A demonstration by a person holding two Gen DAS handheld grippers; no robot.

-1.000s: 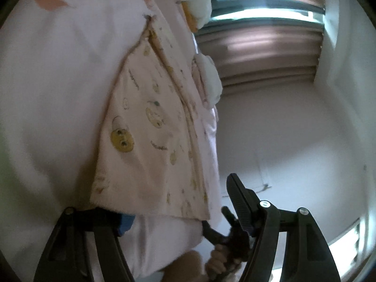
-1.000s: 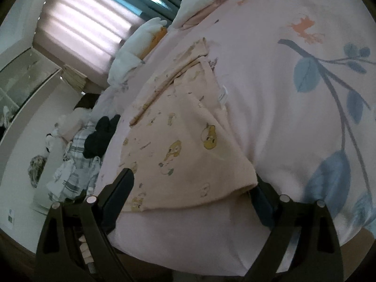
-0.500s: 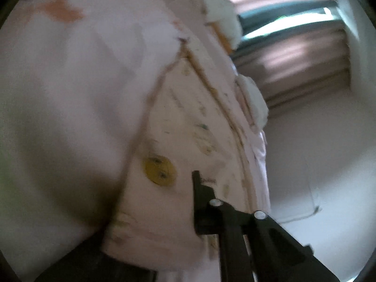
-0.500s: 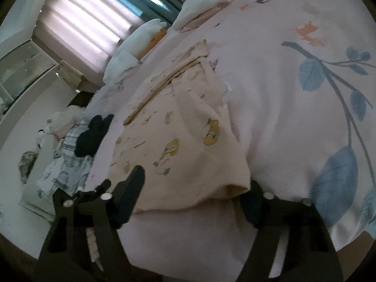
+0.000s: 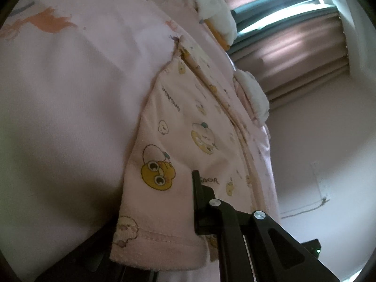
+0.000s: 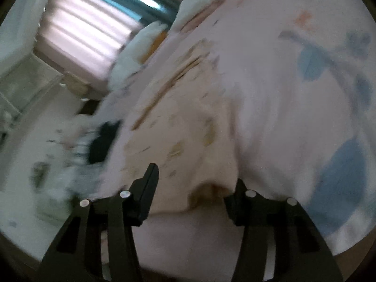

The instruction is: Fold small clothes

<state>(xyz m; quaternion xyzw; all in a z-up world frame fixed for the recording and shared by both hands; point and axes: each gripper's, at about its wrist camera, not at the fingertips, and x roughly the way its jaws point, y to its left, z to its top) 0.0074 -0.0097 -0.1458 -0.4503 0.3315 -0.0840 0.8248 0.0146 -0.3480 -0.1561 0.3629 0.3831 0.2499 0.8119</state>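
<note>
Small garment [image 5: 188, 127] lies flat on bed [image 5: 70, 94], along its edge. Pillows [image 5: 253, 94] behind it by the curtains [image 5: 293, 47]. Clothes pile [image 6: 77, 145] on floor beside bed.

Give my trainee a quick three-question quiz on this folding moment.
1. True or false: the left gripper is clamped on the hem of the cartoon-print garment.
2. What lies between the right gripper's closing jaws: A) the garment's edge, B) a pillow, C) nothing?
3. What is the garment lying on?

Key: 1 true; 2 A; 3 the pink bedspread, printed with leaves.
</note>
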